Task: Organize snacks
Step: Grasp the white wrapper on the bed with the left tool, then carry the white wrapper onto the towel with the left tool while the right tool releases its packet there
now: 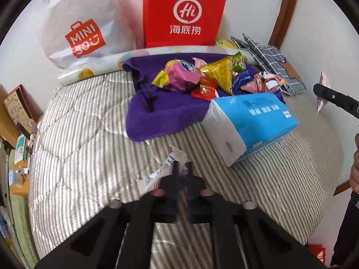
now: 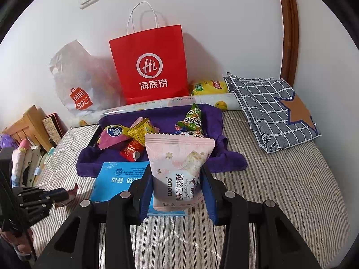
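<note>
Gripping pink snack pouch [image 2: 179, 170] upright

Right gripper [image 2: 178, 180] clamps a pale pink snack pouch [image 2: 179, 170], upright, above the blue tissue pack [image 2: 116, 182]. Behind it: purple towel [image 2: 226, 159] with loose snack packets [image 2: 136, 132] on top. Red paper bag [image 2: 149, 67] and white plastic bag [image 2: 78, 78] against the wall. Left gripper [image 2: 69, 194] at left edge (jaws unclear here).
</note>
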The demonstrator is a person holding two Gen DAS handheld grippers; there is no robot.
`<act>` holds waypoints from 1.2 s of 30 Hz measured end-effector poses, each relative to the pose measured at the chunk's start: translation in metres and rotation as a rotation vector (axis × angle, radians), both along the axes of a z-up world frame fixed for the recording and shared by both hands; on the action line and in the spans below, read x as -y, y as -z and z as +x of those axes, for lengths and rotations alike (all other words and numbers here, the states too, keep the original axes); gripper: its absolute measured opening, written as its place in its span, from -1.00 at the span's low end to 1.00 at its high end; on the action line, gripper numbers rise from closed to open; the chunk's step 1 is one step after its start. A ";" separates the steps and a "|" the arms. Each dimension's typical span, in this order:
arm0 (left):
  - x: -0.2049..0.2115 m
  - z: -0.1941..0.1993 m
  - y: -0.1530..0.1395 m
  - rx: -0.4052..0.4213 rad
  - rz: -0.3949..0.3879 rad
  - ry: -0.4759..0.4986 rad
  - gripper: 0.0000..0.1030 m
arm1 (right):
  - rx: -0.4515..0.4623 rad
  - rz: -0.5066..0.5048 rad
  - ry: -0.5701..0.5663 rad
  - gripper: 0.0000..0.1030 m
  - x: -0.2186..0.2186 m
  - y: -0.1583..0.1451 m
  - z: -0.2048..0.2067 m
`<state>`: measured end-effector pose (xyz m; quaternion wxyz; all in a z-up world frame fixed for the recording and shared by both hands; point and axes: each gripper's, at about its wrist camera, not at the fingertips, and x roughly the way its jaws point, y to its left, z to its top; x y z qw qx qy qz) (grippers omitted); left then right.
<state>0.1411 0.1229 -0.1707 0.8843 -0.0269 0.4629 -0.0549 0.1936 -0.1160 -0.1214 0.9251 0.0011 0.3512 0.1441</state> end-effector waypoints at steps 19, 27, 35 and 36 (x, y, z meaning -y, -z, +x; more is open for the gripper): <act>0.004 0.018 -0.062 0.100 -0.118 0.001 -0.97 | 0.035 0.007 -0.010 -0.25 0.002 -0.014 0.006; 0.012 0.055 -0.082 0.137 -0.126 0.003 -0.97 | 0.053 0.003 -0.023 -0.25 -0.005 -0.022 0.032; 0.018 0.099 -0.094 0.166 -0.115 0.007 -0.97 | 0.066 -0.003 -0.032 -0.25 -0.016 -0.025 0.074; 0.019 0.106 -0.095 0.170 -0.112 0.005 -0.96 | 0.067 -0.003 -0.031 -0.25 -0.017 -0.024 0.079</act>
